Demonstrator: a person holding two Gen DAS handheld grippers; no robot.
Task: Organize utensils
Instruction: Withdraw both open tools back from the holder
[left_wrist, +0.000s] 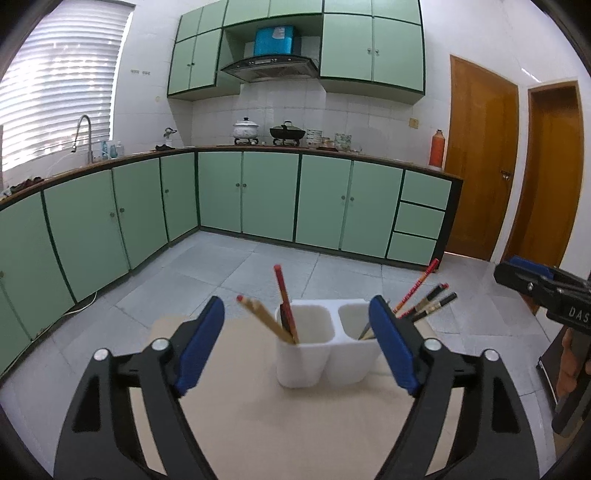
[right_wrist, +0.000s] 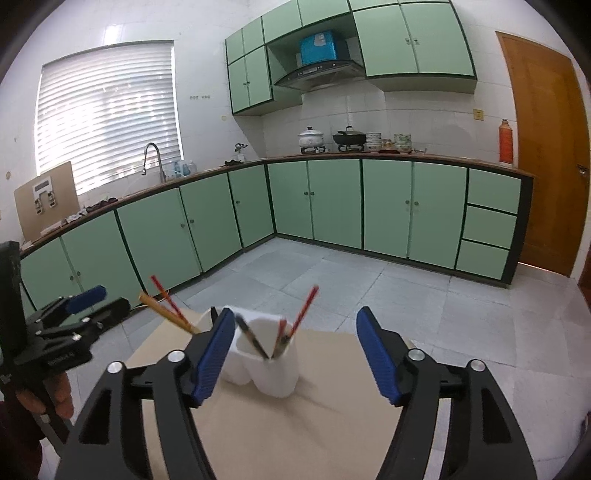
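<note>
A white two-compartment holder (left_wrist: 303, 365) (right_wrist: 273, 380) stands on a beige table top (left_wrist: 258, 424) (right_wrist: 314, 424). Its left compartment holds tan, red-tipped chopsticks (left_wrist: 264, 319) (right_wrist: 166, 306) and a red one. Several red and dark chopsticks (left_wrist: 424, 299) (right_wrist: 304, 314) lean out of the right compartment. My left gripper (left_wrist: 297, 301) (right_wrist: 103, 301) is open just short of the holder, and its blue pads touch nothing. My right gripper (right_wrist: 295, 312) (left_wrist: 506, 271) is open too, empty, at the holder's right side.
The table's far edge lies just behind the holder, with grey floor tiles (left_wrist: 229, 266) beyond. Green cabinets (left_wrist: 269, 195) run along the far walls under a counter with pots. Wooden doors (left_wrist: 480, 166) stand at the right. A hand (right_wrist: 55, 398) grips the left tool.
</note>
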